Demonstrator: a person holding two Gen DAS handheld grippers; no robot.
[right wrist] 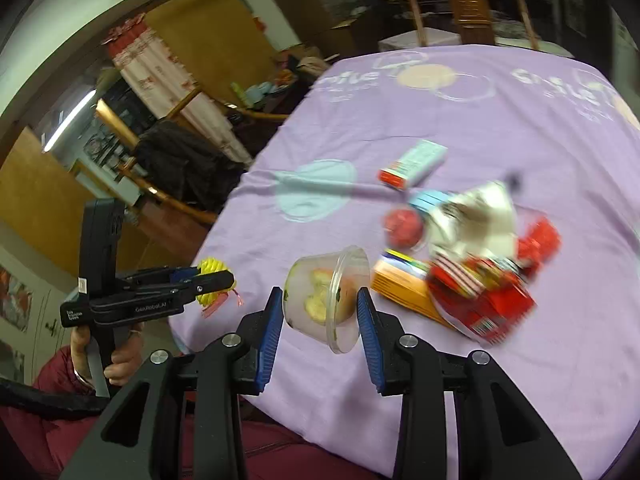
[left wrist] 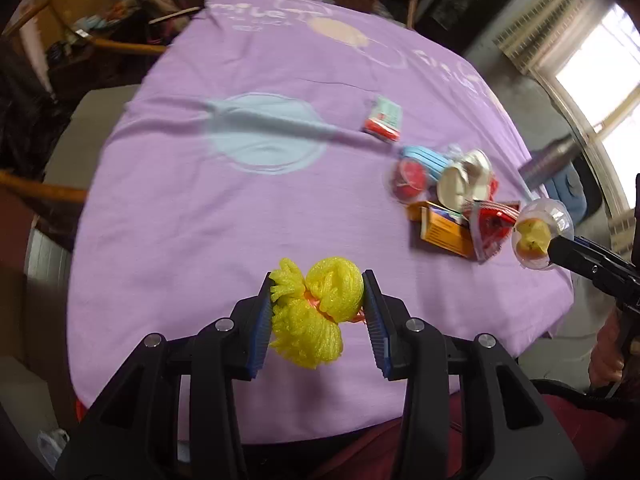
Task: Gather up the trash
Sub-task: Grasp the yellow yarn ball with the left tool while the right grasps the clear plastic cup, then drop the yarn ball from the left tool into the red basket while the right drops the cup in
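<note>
My left gripper is shut on a yellow foam fruit net and holds it above the near part of the purple tablecloth. It also shows in the right wrist view, at the left. My right gripper is shut on a clear plastic cup with fruit scraps inside, tipped on its side above the cloth. The cup also shows in the left wrist view, at the right. A pile of trash lies right of it: an orange box, red wrappers, white paper.
A small red and green box lies apart behind the pile. A red round lid and a blue pack sit in the pile. Wooden chairs and clutter surround the table. The table edge is near me.
</note>
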